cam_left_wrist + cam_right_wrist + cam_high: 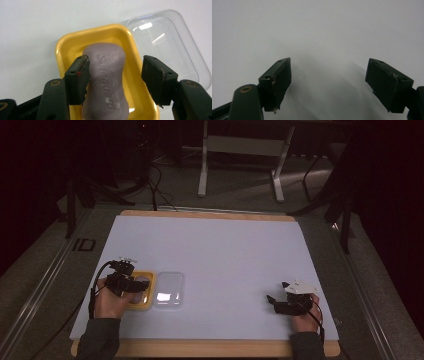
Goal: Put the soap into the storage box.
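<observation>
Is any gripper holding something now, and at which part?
Nothing is held. The left gripper stands open around the soap bar in the yellow dish; the right gripper is open.

L gripper [131, 282] sits near the surface's front-left corner, jaws apart, L hand [111, 301] behind it. R gripper [278, 301] rests near the front-right corner, jaws wide apart, R hand [306, 316] gripping.

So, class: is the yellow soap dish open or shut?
Open. The clear lid lies on the table beside the yellow dish, and the soap sits uncovered in the dish.
</observation>
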Motion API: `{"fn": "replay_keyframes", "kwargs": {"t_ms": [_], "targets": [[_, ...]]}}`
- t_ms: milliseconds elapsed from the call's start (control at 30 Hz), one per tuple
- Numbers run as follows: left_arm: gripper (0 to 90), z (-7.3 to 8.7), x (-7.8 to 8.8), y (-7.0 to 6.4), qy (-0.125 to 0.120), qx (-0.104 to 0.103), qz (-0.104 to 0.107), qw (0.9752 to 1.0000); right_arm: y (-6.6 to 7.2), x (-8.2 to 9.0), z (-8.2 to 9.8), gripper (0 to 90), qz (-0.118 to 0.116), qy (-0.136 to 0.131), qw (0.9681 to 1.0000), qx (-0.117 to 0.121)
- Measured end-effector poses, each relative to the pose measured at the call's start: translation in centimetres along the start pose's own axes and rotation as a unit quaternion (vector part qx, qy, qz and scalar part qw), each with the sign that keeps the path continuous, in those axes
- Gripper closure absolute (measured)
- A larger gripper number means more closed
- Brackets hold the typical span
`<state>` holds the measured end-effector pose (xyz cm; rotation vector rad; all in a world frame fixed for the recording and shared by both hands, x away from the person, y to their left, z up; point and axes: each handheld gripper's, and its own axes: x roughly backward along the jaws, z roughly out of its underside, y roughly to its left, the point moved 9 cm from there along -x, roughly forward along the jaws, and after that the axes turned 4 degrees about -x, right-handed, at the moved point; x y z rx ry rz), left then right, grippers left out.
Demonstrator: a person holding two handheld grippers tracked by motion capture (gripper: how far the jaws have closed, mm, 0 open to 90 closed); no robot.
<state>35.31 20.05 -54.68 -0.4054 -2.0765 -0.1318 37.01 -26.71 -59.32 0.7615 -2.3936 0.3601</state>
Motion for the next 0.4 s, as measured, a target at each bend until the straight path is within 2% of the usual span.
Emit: {"fn": "replay_keyframes", "kwargs": {"t_ms": [100,400], "targets": [[38.9,-0.4,0.0,-0.5,-0.004,-0.013,0.003,0.9999,0.0,0.0,0.0,20.6,0.000,0.000,1.0000,0.000],[39.0,-1.1,-0.2,-2.0,-0.019,-0.029,0.018,0.9992,0.0,0.0,0.0,20.6,0.000,0.000,1.0000,0.001]]}}
